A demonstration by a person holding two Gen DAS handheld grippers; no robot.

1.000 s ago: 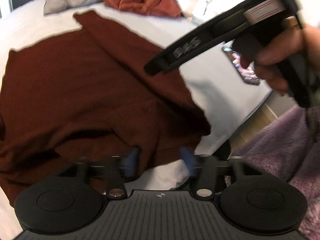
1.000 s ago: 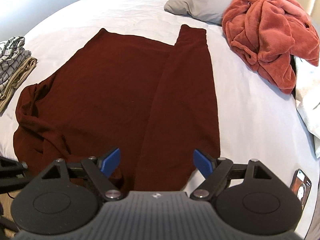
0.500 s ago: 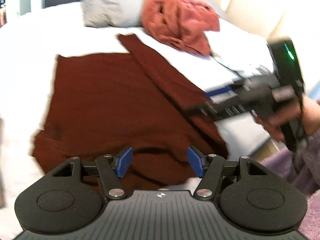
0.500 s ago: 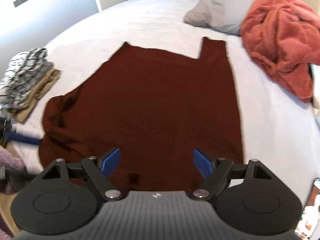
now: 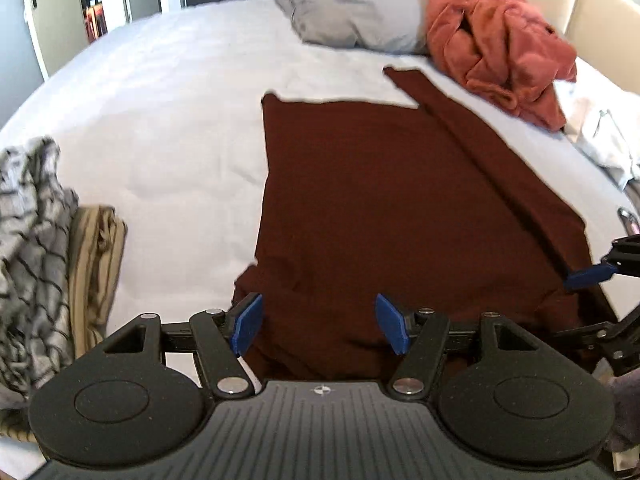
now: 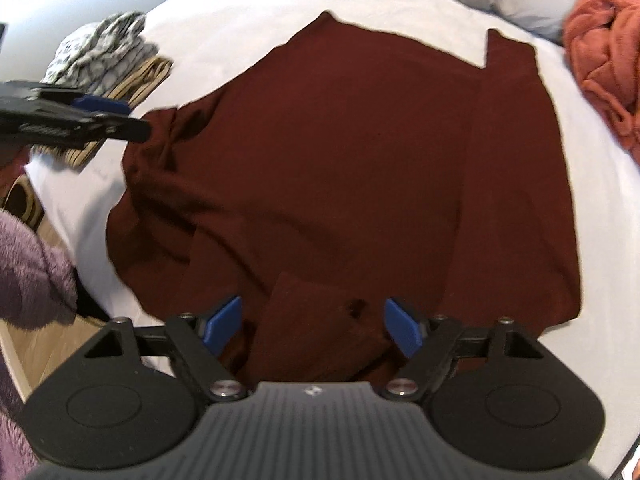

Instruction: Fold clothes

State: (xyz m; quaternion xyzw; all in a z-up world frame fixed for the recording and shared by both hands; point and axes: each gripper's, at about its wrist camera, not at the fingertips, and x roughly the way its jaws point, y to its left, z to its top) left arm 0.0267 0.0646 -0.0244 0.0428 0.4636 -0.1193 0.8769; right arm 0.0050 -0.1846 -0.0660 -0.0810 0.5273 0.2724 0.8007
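Observation:
A dark maroon garment [image 5: 400,208] lies spread on the white bed, one sleeve folded along its right side; it also shows in the right wrist view [image 6: 352,168]. Its near left corner is bunched. My left gripper [image 5: 320,326] is open and empty over the garment's near left edge. My right gripper [image 6: 314,326] is open and empty over the garment's near edge. The right gripper's blue pad shows at the left wrist view's right edge [image 5: 588,280]. The left gripper reaches in from the right wrist view's left side [image 6: 80,120].
A stack of folded clothes [image 5: 44,248] sits at the bed's left edge, also in the right wrist view [image 6: 108,52]. An orange blanket [image 5: 504,44] and a grey pillow [image 5: 352,12] lie at the far end. White cloth [image 5: 600,140] lies at right.
Both grippers have swung left across the garment. The left gripper now faces up the bed from the garment's near left edge. Both stay open and empty.

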